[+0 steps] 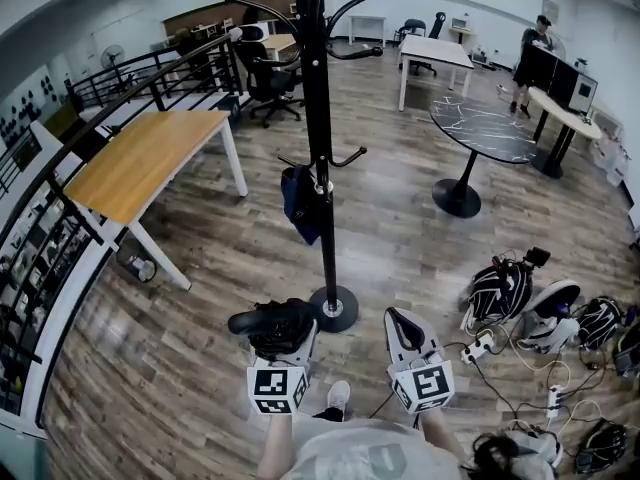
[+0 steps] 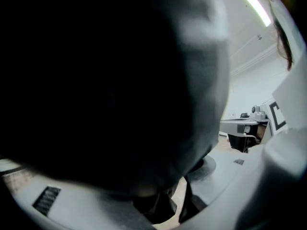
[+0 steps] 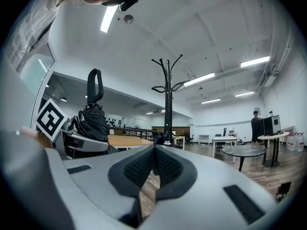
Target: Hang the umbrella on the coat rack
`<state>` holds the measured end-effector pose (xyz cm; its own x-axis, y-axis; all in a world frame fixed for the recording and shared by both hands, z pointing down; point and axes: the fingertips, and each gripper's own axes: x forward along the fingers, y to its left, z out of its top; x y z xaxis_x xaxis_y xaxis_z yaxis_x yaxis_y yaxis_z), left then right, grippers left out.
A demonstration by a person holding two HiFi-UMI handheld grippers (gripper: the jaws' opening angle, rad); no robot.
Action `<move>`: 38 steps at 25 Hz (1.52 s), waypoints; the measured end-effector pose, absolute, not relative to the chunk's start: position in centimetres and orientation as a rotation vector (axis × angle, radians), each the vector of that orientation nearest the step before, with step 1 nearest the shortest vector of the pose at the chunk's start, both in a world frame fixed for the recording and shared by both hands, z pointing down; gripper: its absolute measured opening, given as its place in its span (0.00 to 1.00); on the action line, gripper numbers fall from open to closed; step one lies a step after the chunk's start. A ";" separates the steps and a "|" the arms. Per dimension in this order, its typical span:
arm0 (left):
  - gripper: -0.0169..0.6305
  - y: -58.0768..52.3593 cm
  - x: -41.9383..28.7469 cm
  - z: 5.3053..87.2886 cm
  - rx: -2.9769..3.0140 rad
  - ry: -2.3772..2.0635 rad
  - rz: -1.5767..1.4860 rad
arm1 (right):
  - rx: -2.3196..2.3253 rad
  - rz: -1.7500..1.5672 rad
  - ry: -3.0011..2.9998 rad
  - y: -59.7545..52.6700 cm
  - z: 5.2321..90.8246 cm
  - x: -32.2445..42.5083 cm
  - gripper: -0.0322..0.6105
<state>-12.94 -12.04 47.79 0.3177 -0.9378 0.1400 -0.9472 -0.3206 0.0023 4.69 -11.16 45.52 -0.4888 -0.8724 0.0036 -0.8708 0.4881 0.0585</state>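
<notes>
A black folded umbrella (image 1: 268, 324) lies across my left gripper (image 1: 283, 340), which is shut on it; its looped handle points left. In the left gripper view the umbrella (image 2: 105, 80) fills nearly the whole frame and hides most of the left gripper (image 2: 176, 201). The black coat rack (image 1: 318, 138) stands straight ahead, its round base (image 1: 334, 308) just beyond both grippers. My right gripper (image 1: 399, 320) is shut with nothing in it. In the right gripper view the right gripper (image 3: 154, 164) points at the coat rack (image 3: 167, 104), and the umbrella (image 3: 93, 121) stands upright at the left.
A dark blue bag (image 1: 300, 204) hangs from a low hook on the rack. A wooden table (image 1: 150, 158) is at the left, a round black table (image 1: 485, 128) at the right. Bags and cables (image 1: 540, 313) litter the floor at right. A railing (image 1: 60, 228) runs along the left.
</notes>
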 end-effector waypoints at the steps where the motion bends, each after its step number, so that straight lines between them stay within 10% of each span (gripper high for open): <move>1: 0.50 -13.3 -13.6 47.5 2.491 -1.775 0.166 | 1.574 -0.087 -2.683 -12.2 45.2 4.0 0.10; 38: 0.50 -25.6 -14.5 47.4 2.453 -1.683 0.249 | 1.615 -0.036 -2.686 -24.8 44.8 3.3 0.10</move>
<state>-14.54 -25.64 47.41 0.3541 -0.9079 0.2244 -0.9339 -0.3558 0.0344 3.34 -24.79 44.79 -0.4690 -0.8832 -0.0058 -0.8830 0.4688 0.0235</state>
